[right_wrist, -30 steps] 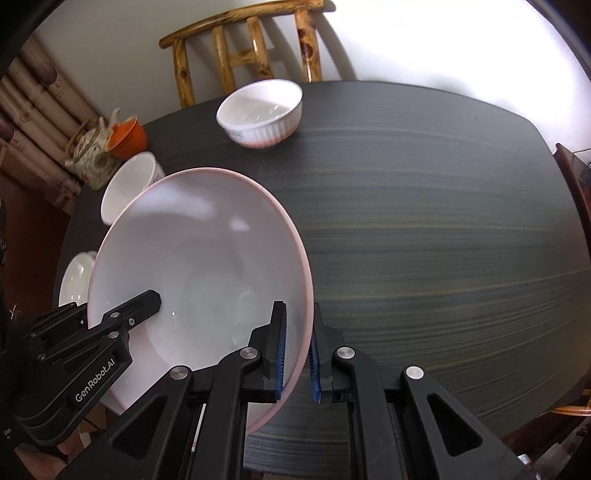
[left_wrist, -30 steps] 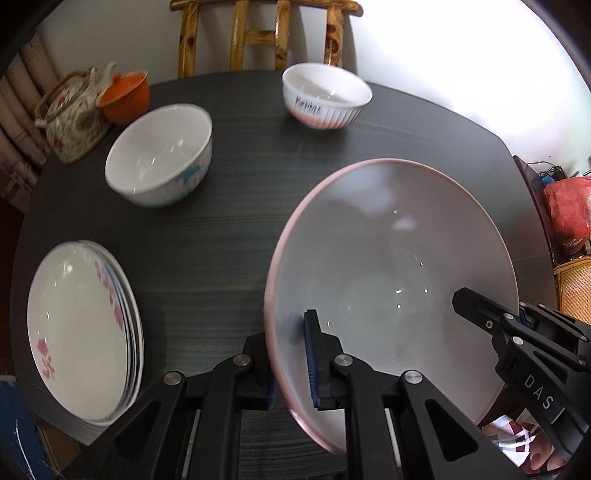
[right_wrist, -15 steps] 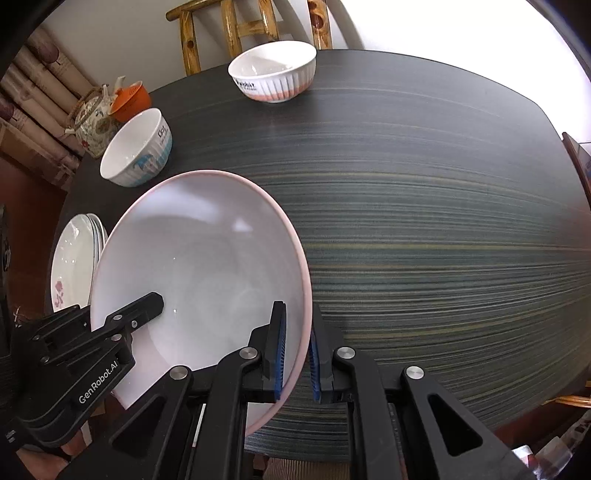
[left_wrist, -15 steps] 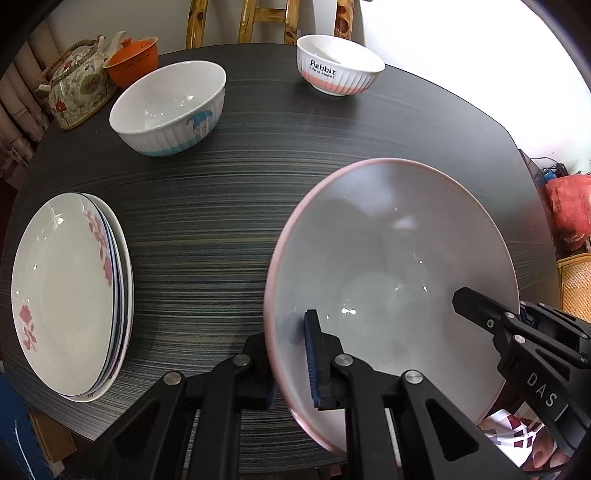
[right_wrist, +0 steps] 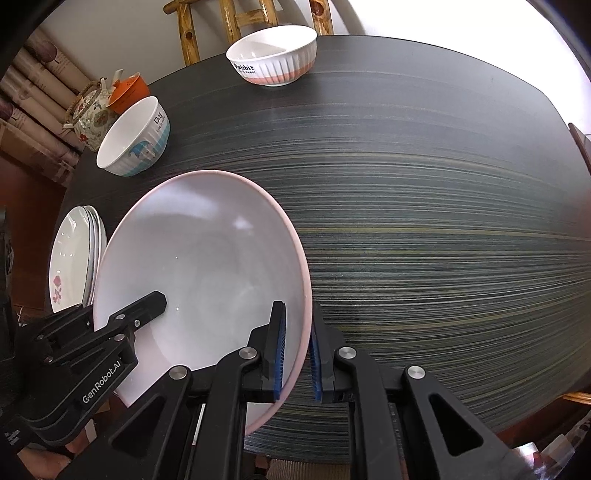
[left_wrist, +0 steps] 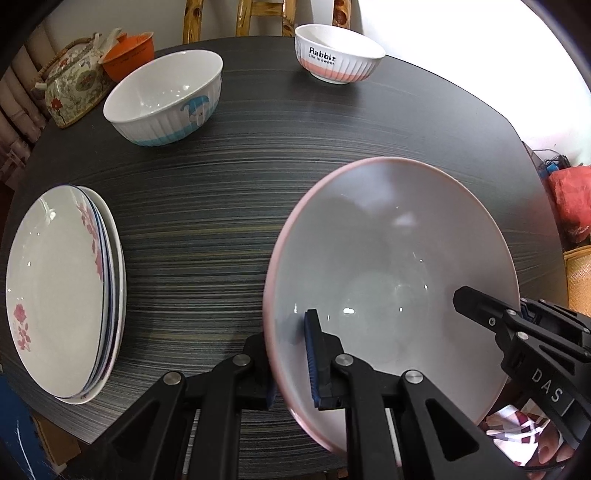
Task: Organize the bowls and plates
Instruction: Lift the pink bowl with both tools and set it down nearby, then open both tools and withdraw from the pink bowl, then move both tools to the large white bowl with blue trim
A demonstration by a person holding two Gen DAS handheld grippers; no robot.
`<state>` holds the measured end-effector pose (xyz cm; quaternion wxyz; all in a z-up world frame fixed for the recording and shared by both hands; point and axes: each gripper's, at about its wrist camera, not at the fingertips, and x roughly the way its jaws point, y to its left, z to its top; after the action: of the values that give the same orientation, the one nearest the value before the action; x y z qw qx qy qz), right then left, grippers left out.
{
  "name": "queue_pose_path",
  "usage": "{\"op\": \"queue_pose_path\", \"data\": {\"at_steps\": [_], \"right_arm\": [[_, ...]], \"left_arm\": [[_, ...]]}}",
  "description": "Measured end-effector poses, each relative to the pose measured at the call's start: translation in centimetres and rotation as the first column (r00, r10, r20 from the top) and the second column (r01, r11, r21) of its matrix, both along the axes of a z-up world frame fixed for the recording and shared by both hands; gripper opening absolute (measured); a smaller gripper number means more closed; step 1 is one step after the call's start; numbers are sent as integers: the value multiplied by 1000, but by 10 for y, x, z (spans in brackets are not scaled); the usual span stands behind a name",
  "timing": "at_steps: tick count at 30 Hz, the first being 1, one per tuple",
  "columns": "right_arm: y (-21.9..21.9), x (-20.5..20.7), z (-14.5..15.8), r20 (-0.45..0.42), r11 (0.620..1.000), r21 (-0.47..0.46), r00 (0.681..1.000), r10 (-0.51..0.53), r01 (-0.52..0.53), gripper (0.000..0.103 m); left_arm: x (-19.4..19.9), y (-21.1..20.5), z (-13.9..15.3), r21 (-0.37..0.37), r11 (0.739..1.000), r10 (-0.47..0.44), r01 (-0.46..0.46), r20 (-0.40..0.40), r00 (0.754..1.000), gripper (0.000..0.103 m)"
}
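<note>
- The left rim of the large pink-edged bowl (left_wrist: 388,266) is pinched by the left gripper (left_wrist: 291,363): one blue pad is pressed inside the wall, while the other finger is mostly hidden behind the rim.
- The opposite rim of that bowl is clamped by the right gripper (right_wrist: 297,358), with one blue pad on each side of the wall.
- The bowl is held tilted at the near edge of the dark table (right_wrist: 424,221); its underside is hidden, so whether it touches the tabletop cannot be told.
- Its near edge is cut off behind the gripper arms in both views.
- A stack of plates (left_wrist: 62,291) with pink flowers is seen at the table's left edge; the count cannot be made out exactly.
- Farther back, a white bowl with a blue picture (left_wrist: 166,98) is set apart from a bowl with a pink base (left_wrist: 338,53) marked "Rabbit".
- A flowered teapot (left_wrist: 72,88) and an orange pot (left_wrist: 129,53) are partly hidden behind the blue-picture bowl.
- Only the lower part of a wooden chair (right_wrist: 243,26) is shown.
</note>
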<state>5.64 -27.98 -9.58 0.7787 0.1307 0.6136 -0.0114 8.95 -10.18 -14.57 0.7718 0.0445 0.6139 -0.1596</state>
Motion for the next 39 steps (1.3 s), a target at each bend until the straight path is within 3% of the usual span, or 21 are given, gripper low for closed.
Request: {"op": "queue_pose_path", "data": {"at_steps": [7,11,12,14,22,31,33,39], "right_arm": [[-1,-2,-4,-5,1000,13,1000,8,-8,14],[0,-1,-1,2,1000,7,1000,18,-18,14],[0,-1,1,10,1000,4,1000,18,-18,18],[-1,-1,5,20,1000,-2,1000,16,-16,35],[-9,-1,24,52,999,-17,998,38,-37,39],[-26,14,48,75,996,-25,993,92,-90,40],[-31,24,52,77,994,-40,992,105,-102,40],[-51,53,52,67,994,-50,993,99,-96,41]], "left_arm": [[-4,-5,0,32,999,-18,18,21,1000,15],[-9,-10,6,82,996,-52,46,74,996,15],[-10,-11,9,87,995,-61,54,83,995,16],[-11,-10,14,97,994,-69,59,102,992,18],[-11,-6,37,119,988,-112,95,149,982,31],[28,-7,62,21,998,-67,65,108,992,31],[36,-11,68,21,996,-84,82,122,989,31],[52,-22,70,-19,992,-123,125,67,990,31]]}}
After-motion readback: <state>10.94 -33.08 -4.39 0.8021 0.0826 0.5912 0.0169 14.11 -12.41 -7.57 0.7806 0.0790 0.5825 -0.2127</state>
